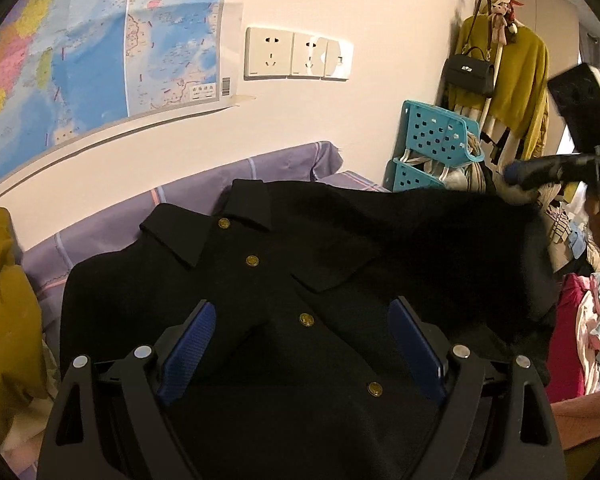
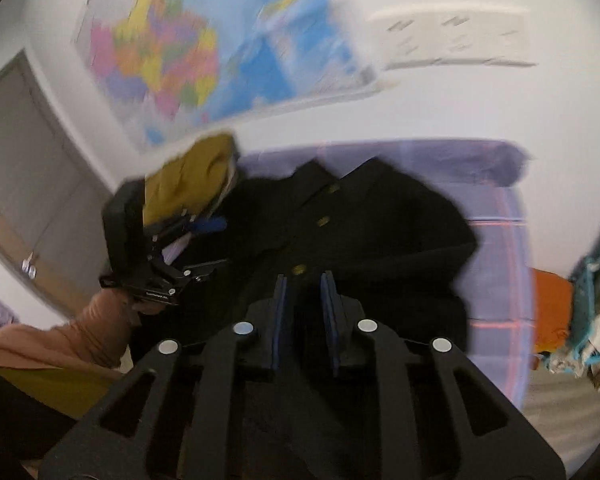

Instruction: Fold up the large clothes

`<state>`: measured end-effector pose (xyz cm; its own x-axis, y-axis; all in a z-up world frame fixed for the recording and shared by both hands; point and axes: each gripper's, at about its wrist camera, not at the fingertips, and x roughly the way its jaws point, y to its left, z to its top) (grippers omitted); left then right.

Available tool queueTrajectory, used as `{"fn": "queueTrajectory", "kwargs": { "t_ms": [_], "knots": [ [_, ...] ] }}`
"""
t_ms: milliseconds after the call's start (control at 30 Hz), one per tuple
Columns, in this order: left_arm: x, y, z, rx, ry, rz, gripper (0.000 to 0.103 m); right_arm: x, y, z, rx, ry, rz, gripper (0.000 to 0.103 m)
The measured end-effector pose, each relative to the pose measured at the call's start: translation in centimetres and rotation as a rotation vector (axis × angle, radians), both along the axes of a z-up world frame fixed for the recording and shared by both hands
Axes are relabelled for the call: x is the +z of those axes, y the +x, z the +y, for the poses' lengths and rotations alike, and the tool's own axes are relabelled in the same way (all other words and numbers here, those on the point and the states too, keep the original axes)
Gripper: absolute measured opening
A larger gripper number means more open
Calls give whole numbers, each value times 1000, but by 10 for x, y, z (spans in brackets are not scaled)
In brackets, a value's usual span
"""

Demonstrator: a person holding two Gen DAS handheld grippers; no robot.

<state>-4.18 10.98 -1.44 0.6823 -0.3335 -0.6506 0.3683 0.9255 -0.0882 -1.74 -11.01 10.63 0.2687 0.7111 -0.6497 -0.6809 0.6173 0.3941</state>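
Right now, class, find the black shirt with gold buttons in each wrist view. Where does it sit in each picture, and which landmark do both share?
Left wrist view: the black shirt fills the centre and lower middle, collar toward upper left.
Right wrist view: it lies in the centre, blurred, above the fingers.
Shared landmark: the wall map, upper left in both.

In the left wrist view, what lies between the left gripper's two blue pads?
Between the left gripper pads lies the black button-up shirt, with one gold button on its placket; the open pads are not pinching it.
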Motion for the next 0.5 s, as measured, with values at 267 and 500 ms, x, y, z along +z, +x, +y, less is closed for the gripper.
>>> {"fn": "queueTrajectory", "kwargs": {
  "t_ms": [267, 500],
  "knots": [
    [-17, -10, 13, 11, -14, 43, 85, -51, -1, -23, -90, -141, -6, 86],
    [-25, -4, 10, -13, -32, 70, 85, -107, -55, -51, -15, -452, -28, 60]
  ]
}}
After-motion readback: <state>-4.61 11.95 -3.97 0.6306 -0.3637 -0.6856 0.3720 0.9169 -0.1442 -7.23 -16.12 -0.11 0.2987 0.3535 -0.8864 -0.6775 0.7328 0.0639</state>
